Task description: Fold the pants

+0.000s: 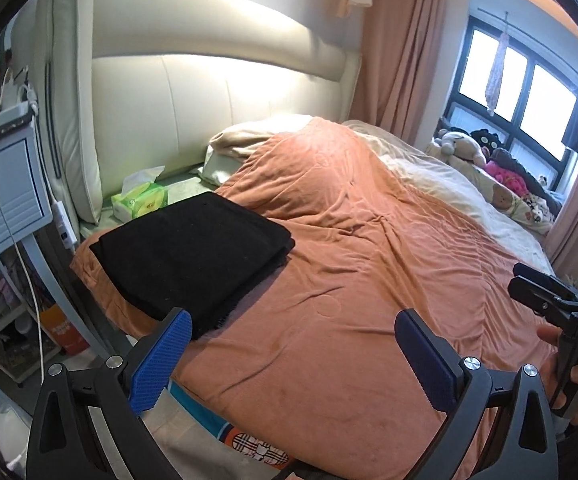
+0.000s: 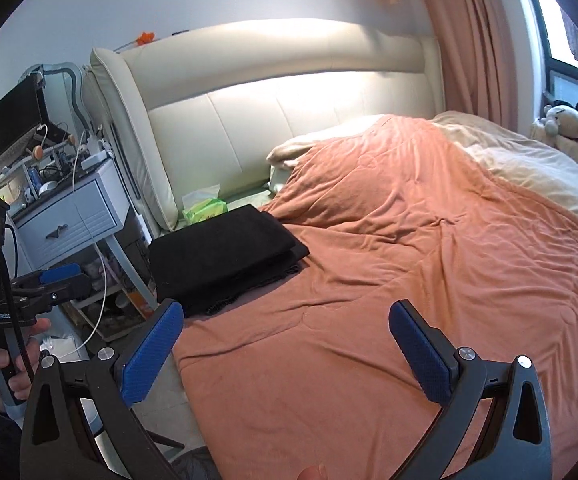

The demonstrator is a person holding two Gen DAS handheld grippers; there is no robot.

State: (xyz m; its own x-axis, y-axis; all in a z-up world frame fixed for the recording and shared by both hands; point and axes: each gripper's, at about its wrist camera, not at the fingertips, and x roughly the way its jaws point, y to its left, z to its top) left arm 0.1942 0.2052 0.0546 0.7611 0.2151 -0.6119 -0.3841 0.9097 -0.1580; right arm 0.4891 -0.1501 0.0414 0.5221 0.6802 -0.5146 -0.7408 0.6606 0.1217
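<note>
Bedroom scene: an orange blanket (image 1: 369,260) covers a bed with a cream headboard (image 1: 217,92). Black pants (image 1: 193,256), folded into a neat rectangle, lie on the blanket's far left corner beside a green tissue pack (image 1: 141,200). Nearer, the left gripper (image 1: 293,360) and right gripper (image 2: 285,352) both gape wide, holding nothing.
</note>
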